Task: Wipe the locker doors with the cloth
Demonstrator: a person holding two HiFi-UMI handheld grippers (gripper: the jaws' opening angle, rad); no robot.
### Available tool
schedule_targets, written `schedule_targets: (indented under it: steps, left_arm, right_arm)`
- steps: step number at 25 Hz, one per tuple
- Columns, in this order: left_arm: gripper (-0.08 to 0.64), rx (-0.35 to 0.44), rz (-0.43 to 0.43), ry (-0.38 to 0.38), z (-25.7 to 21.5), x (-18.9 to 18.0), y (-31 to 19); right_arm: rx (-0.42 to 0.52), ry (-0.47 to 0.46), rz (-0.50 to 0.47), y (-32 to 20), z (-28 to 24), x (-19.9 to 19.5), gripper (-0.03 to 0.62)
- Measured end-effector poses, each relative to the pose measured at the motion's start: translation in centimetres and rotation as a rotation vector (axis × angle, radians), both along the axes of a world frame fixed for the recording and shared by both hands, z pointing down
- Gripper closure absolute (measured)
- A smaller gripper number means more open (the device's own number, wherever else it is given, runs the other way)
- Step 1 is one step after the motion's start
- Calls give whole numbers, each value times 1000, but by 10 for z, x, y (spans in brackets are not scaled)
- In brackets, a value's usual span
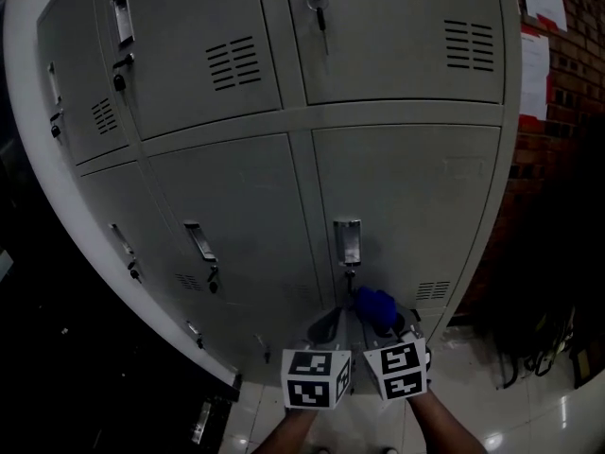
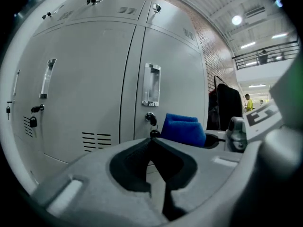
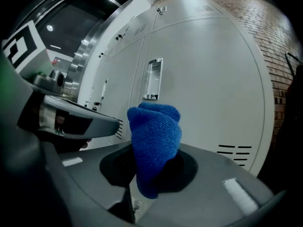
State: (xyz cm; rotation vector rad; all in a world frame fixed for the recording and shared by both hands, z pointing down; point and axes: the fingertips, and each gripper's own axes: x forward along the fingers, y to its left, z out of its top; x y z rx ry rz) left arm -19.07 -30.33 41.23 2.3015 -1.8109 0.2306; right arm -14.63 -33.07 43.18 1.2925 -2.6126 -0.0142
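Right hand-held gripper [image 3: 150, 169] clamps cloth [image 3: 156, 131] near locker handle [image 3: 152, 79]; left hand-held gripper [image 2: 152, 143] closed, empty.

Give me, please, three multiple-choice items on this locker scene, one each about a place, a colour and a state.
1. Where is the cloth?
A. on the floor
B. in the right claw
C. hanging from a locker handle

2. What colour is the cloth?
A. white
B. red
C. blue

3. How is the left claw?
A. shut, empty
B. wide open
C. shut on the cloth

Answers: 1 B, the right gripper view shows its jaws clamped on the cloth; 2 C, it is blue in every view; 3 A, its jaws meet with nothing between them.
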Motion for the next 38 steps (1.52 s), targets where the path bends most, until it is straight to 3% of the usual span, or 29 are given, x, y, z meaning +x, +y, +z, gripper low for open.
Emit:
schedule_targets:
  steps: [17, 22, 28, 33, 38]
  left_arm:
    - [560, 40, 117, 10, -13, 74, -21]
    - [560, 35, 122, 13, -12, 79, -22]
    - [560, 58, 125, -12, -27, 69, -18]
    - [560, 99, 66, -15, -49, 36, -13]
    - [560, 120, -13, -35, -58, -8, -2]
  right_arm:
    - [-5, 12, 293, -25, 0, 155, 512]
    - [-12, 16, 321, -28, -1, 173, 512]
    - [33, -76, 207, -2, -50, 137, 514]
    - [54, -127, 7, 21, -89, 59, 514]
    - [46, -144, -129, 33, -101, -10, 514]
